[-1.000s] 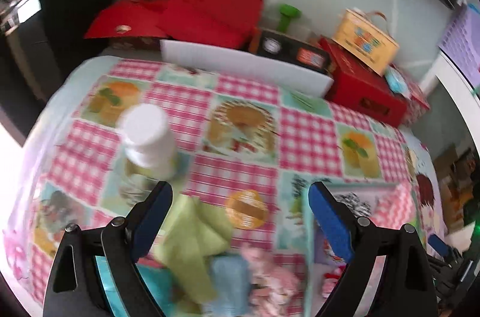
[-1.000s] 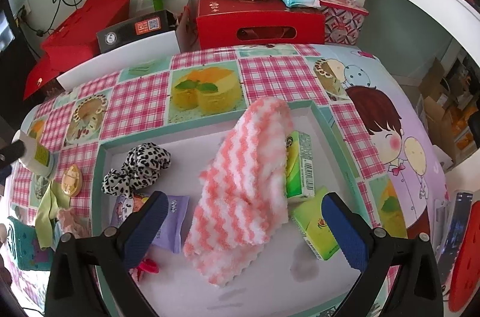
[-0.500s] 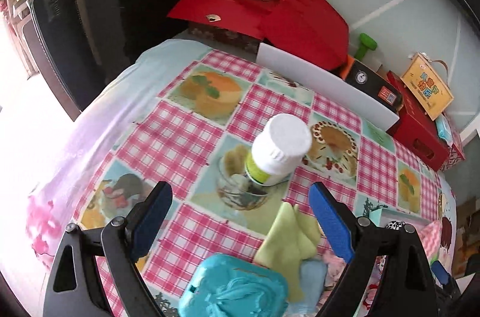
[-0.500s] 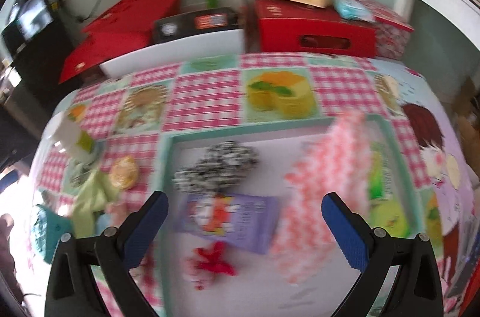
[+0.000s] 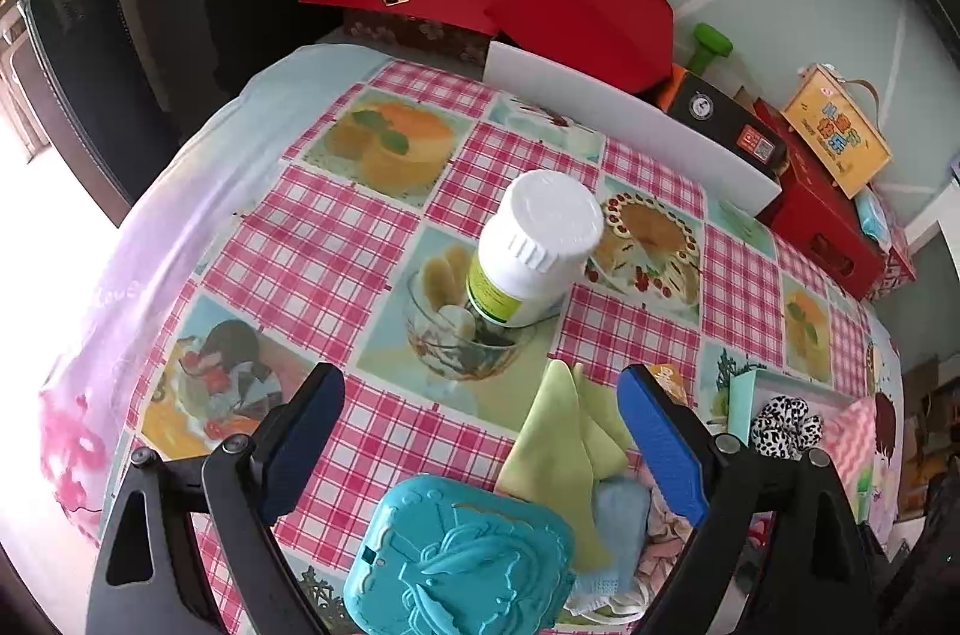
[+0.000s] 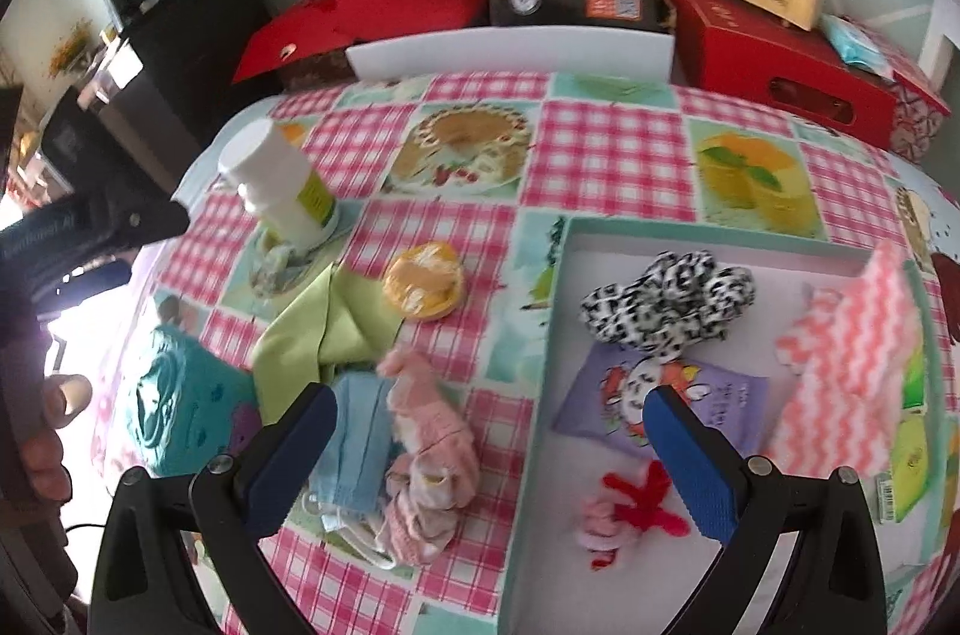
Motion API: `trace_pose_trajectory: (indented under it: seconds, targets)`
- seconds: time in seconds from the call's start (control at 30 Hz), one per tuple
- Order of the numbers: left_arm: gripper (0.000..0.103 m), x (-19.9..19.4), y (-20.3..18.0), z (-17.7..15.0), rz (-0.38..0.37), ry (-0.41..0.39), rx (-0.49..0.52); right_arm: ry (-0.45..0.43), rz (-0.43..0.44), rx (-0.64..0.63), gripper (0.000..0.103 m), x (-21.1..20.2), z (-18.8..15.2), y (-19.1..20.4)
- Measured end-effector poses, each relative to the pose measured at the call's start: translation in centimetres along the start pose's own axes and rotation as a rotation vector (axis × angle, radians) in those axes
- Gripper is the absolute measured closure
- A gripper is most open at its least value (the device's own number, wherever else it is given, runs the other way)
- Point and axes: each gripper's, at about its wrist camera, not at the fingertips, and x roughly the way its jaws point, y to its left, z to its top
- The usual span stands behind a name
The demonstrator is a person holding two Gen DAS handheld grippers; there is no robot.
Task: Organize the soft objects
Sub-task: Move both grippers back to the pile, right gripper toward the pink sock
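1. Your left gripper (image 5: 480, 431) tilts steeply down, jaws wide, empty, above the green cloth (image 5: 558, 461).
2. Your right gripper (image 6: 489, 449) tilts likewise, spread wide, holding nothing.
3. Pink socks (image 6: 423, 455) and blue mask (image 6: 354, 446) lie touching, just beside the green cloth, outside the tray (image 6: 540, 335).

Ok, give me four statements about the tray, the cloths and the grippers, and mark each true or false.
1. The leopard scrunchie lies in the tray. True.
2. The green cloth lies in the tray. False: it lies on the tablecloth, left of the tray.
3. The right gripper holds the pink sock. False: its jaws are open, empty.
4. The left gripper is open. True.
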Motion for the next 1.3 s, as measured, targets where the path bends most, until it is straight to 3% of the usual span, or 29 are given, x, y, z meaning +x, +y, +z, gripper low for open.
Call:
trace_pose_trajectory:
  seconds: [0.43, 0.63, 0.73, 0.83, 1.1, 1.17, 1.3]
  targets:
    - [0.011, 1.3, -0.5, -0.2, -0.003, 0.054, 0.009, 0.078, 0.085, -0.026, 0.002, 1.3, -0.9, 0.9]
    - [0.011, 2.4, -1.7, -0.4, -0.003, 0.098, 0.060, 0.107, 0.109, -0.044, 0.021, 2.0, -1.2, 1.2]
    - [0.011, 2.9, -2.1, -0.5, -0.011, 0.121, 0.070, 0.107, 0.127, -0.054, 0.025, 1.9, -1.2, 1.3]
    - [0.011, 3.3, -2.6, -0.6, -0.017, 0.137, 0.079, 0.115, 0.140, -0.064, 0.040, 2.1, -1.2, 1.5]
    - [0.011, 4.3, -3.3, -0.6, -0.019, 0.166, 0.099, 0.157, 0.130, -0.043, 0.051, 3.6, -1.6, 0.8]
    - [0.011, 4.5, -3.5, -0.6, -0.019, 0.169, 0.105, 0.161, 0.136, -0.040, 0.061, 3.7, -1.5, 0.8]
    - [0.011, 4.9, -4.1, -0.5, -0.012, 0.168, 0.127, 0.171, 0.135, -0.031, 0.070, 4.2, -1.5, 0.5]
